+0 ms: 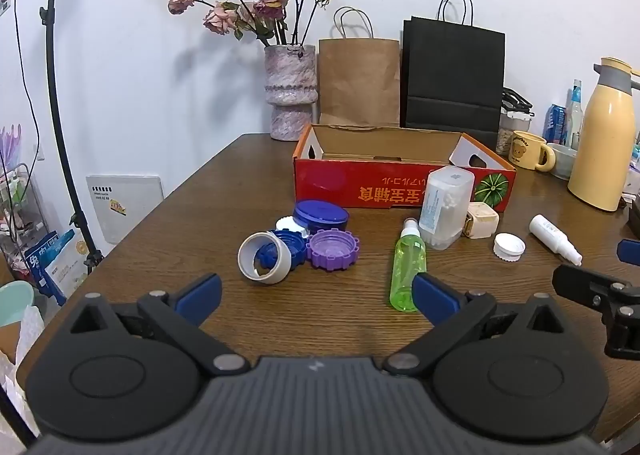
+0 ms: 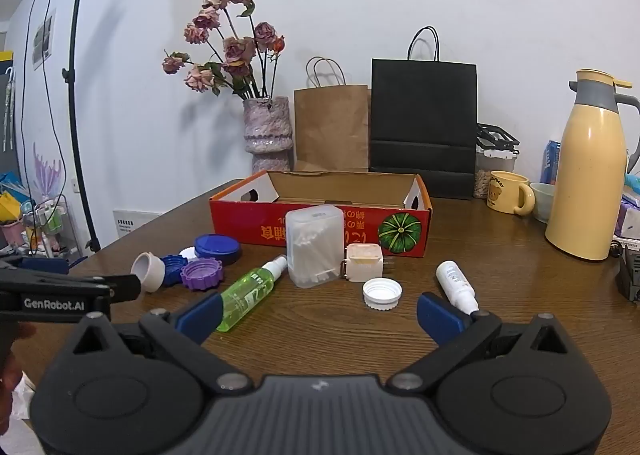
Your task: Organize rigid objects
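My left gripper (image 1: 316,297) stands at full spread with nothing between its blue pads; my right gripper (image 2: 318,313) is likewise fully spread and empty. Both hover above the wooden table (image 1: 224,191), pointing slightly downward.

Loose items, left group: a white ring cap (image 1: 264,258) lies on its side, touching a dark blue toothed cap (image 1: 291,245). A purple toothed cap (image 1: 333,249) sits open side up just beside it. Behind these rests a round blue lidded jar (image 1: 321,215), with a small white cap (image 1: 289,223) against it.

Centre group: a green spray bottle (image 1: 408,269) lies on its side, its nozzle toward a clear cotton-swab box (image 1: 446,207) that stands upright. A cream plug adapter (image 2: 363,267) sits just beside the box. A white screw cap (image 2: 382,294) lies open side up nearer to me.

Right group: a small white bottle (image 2: 456,282) lies on its side, near my right gripper's right pad.

The red cardboard box (image 2: 320,227) stands open behind all items, close behind the swab box.

Further back: a vase of dried roses (image 1: 290,91), a brown paper bag (image 1: 358,83), a black paper bag (image 1: 452,79), a yellow mug (image 2: 508,191) and a yellow thermos jug (image 2: 588,171).
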Motion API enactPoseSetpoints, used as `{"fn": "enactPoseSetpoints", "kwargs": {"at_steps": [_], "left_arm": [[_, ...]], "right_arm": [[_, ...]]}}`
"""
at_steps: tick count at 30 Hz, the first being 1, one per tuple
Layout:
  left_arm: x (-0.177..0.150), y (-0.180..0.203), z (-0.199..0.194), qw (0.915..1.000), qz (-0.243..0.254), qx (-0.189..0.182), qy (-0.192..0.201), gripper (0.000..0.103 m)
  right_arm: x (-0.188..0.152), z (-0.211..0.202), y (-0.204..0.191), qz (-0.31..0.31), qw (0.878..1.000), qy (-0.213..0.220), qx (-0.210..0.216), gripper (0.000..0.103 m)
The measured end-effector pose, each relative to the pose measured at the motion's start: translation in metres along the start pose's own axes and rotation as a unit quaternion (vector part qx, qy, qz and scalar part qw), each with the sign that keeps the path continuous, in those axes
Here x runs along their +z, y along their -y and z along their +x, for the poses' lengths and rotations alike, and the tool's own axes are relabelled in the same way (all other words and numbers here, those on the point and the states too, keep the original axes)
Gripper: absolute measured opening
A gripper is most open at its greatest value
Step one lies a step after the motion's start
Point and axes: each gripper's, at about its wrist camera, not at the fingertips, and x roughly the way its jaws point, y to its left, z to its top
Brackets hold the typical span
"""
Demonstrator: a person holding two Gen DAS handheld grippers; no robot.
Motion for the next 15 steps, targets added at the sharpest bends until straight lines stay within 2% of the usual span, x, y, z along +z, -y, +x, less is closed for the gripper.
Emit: {"fn": "enactPoseSetpoints", "kwargs": {"at_steps": [15], "left_arm": [[0.0,0.0003,-0.0003,1.0,-0.002,-0.002,-0.001,0.103]], "right_arm": [[0.0003,-0.0008,-0.0007,0.0,1.0,0.0,0.0,0.103]]}}
